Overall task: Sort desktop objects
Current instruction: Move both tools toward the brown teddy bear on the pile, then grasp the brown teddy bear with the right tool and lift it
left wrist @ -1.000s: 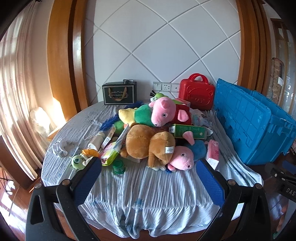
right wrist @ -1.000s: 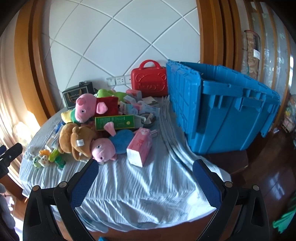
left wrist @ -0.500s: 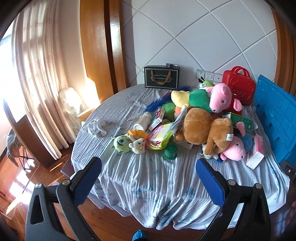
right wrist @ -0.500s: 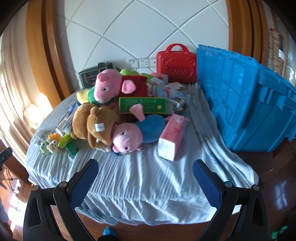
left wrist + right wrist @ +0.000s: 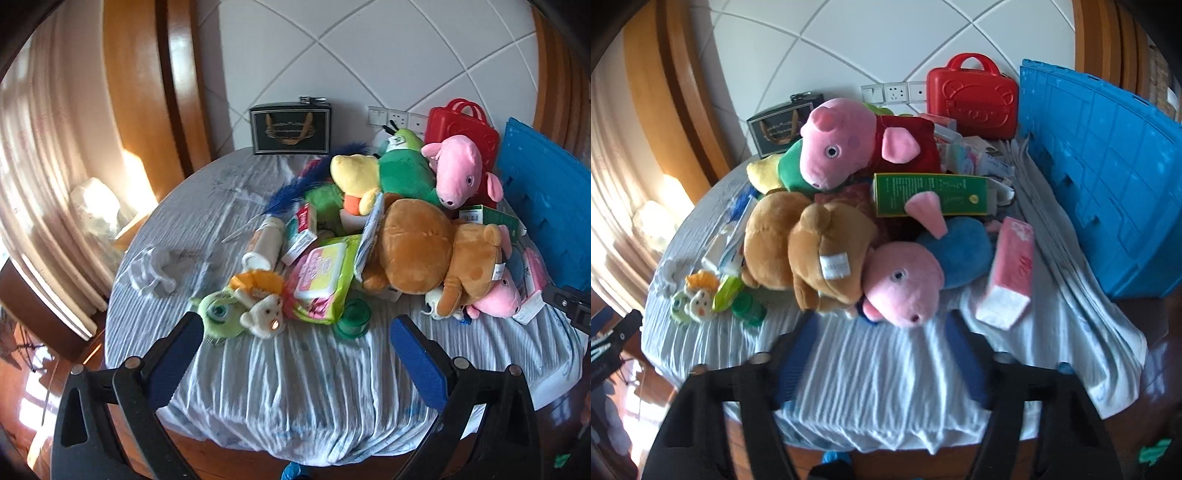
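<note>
Plush toys [image 5: 827,254] lie heaped mid-tabletop [image 5: 886,373] beside the blue crate [image 5: 1108,184] — your left gripper [image 5: 295,339] fingers spread wide and empty, your right gripper [image 5: 882,354] fingers closing on nothing, just short of the pink pig [image 5: 905,280].

A brown teddy bear [image 5: 809,254] lies face down mid-pile, touching a blue-bodied pink pig plush [image 5: 908,284]. A red-dressed pig plush [image 5: 849,144] lies on top, a green box [image 5: 931,194] just beside it, and a pink tissue pack [image 5: 1010,273] leans nearby.
</note>
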Demonstrator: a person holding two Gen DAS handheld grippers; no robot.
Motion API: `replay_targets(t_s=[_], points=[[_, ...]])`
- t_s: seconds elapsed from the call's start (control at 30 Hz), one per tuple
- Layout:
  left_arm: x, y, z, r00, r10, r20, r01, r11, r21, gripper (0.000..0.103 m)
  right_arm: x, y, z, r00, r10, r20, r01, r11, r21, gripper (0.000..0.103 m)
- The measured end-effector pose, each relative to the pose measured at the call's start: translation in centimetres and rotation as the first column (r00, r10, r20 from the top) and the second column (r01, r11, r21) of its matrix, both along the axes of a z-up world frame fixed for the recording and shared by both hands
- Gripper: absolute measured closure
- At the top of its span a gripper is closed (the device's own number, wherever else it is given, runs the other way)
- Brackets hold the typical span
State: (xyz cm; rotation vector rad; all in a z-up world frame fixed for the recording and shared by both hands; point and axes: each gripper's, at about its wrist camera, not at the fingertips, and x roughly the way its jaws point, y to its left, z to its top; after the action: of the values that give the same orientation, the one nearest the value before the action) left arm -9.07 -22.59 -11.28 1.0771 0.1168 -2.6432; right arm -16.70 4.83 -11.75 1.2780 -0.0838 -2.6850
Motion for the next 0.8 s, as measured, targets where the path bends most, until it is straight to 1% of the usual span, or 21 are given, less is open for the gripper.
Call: replay_targets(t_s=[0.1, 0.2, 0.3, 0.37, 0.43, 0.47, 0.5, 0.57, 0.6, 0.73, 0.8], points=[[-5.3, 0.3, 0.0, 0.993, -0.116, 0.0, 0.116, 0.993, 0.007, 0.0, -3.2, -2.0, 0.3, 0.999, -0.052, 0.011, 0.052, 0.999, -0.005, 0.043], [-10.8, 0.9, 0.5, 0.982, -0.186, -0.011, 0.186, 0.982, 0.008, 0.0, -5.4, -3.2, 1.0, 0.996, -0.093, -0.003, 0.093, 0.996, 0.007, 0.043], [-16.3, 1.9, 1.0, 0.97, -0.242, -0.014, 0.243, 0.97, 0.023, 0.0, -7.3, -4.2, 1.0, 0.991, -0.131, 0.01, 0.131, 0.991, 0.023, 0.043], [-19.6, 2.9, 0.3, 0.964, -0.264, 0.021, 0.263, 0.964, 0.024, 0.0, -8.2, -4.6, 0.7, 0.988, -0.154, 0.017, 0.153, 0.988, 0.027, 0.043], [-22.6, 4.0, -1.4, 0.947, -0.302, 0.111, 0.3, 0.953, 0.03, 0.001, -8.8, -4.9, 0.3, 0.985, -0.174, 0.017, 0.173, 0.984, 0.049, 0.043], [-23.1, 4.4, -2.3, 0.934, -0.326, 0.149, 0.322, 0.945, 0.047, 0.006, -8.9, -5.0, 0.1, 0.985, -0.174, 0.019, 0.172, 0.983, 0.061, 0.043], [-22.9, 4.6, -2.9, 0.925, -0.344, 0.16, 0.337, 0.939, 0.068, 0.01, -9.0, -5.1, -0.3, 0.985, -0.168, 0.03, 0.166, 0.983, 0.081, 0.043], [-21.3, 4.4, -3.1, 0.924, -0.354, 0.143, 0.343, 0.934, 0.097, 0.01, -8.5, -5.2, -1.0, 0.986, -0.158, 0.062, 0.15, 0.983, 0.106, 0.043], [-20.4, 4.5, -3.1, 0.921, -0.363, 0.141, 0.352, 0.931, 0.099, 0.01, -8.1, -5.1, -1.2, 0.986, -0.15, 0.07, 0.143, 0.984, 0.103, 0.043], [-16.0, 5.1, -3.4, 0.912, -0.383, 0.148, 0.372, 0.923, 0.096, 0.011, -3.9, -4.9, -2.8, 0.991, -0.072, 0.111, 0.063, 0.994, 0.084, 0.043], [-13.7, 5.6, -3.8, 0.911, -0.381, 0.156, 0.371, 0.924, 0.089, 0.011, -2.2, -4.9, -3.6, 0.991, -0.041, 0.127, 0.031, 0.997, 0.076, 0.043]])
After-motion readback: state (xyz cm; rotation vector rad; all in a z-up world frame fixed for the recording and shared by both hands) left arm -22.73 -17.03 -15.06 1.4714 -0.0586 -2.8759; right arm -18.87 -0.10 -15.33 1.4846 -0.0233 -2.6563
